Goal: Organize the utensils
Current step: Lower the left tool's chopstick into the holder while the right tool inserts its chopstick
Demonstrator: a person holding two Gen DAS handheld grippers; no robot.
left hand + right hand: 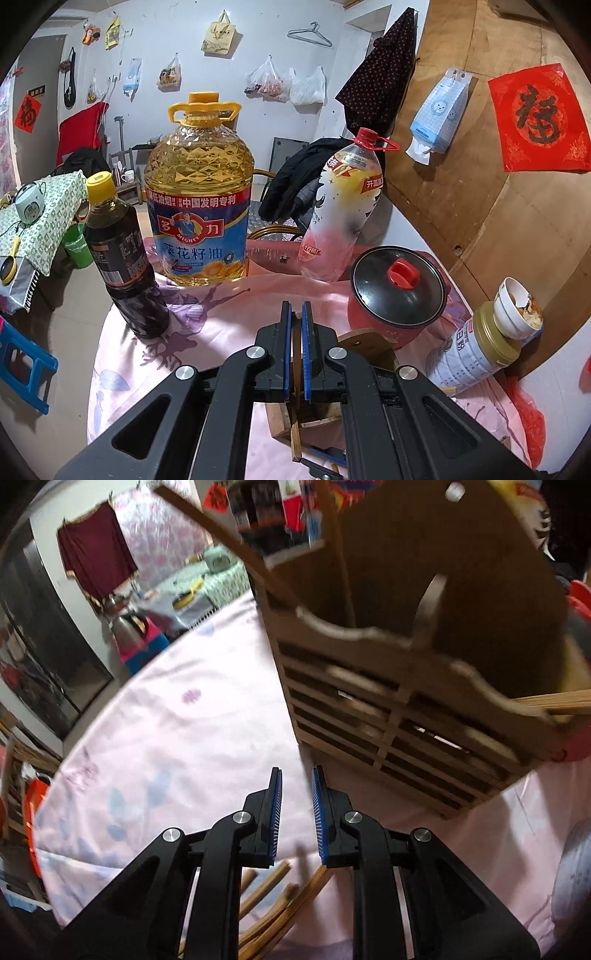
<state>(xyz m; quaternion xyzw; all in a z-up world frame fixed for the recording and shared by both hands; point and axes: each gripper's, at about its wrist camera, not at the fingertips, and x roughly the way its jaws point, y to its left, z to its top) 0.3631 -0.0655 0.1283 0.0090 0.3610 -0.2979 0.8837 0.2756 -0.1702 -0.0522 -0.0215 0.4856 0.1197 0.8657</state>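
The left claw point(295, 314) is clamped on a chopstick point(296, 354) above the wooden holder point(406, 686); the right claw point(296, 775), jaws narrowly apart and empty, should settle squarely over the loose chopsticks point(273, 904) on the surface point(177, 716) before pinching.

A lived-in home: oil jug point(199, 206), pot point(399, 291), hung bags point(267, 79).

Light: you get even, soft indoor light, faint shadows | Left wrist view: sharp, glints on the oil jug point(199, 192) and pot lid point(399, 284) | Right wrist view: your wooden rack point(406, 686) and tablecloth point(177, 716) smear with motion blur | Edges: you see strong fisheye bending, black corner vignette in both
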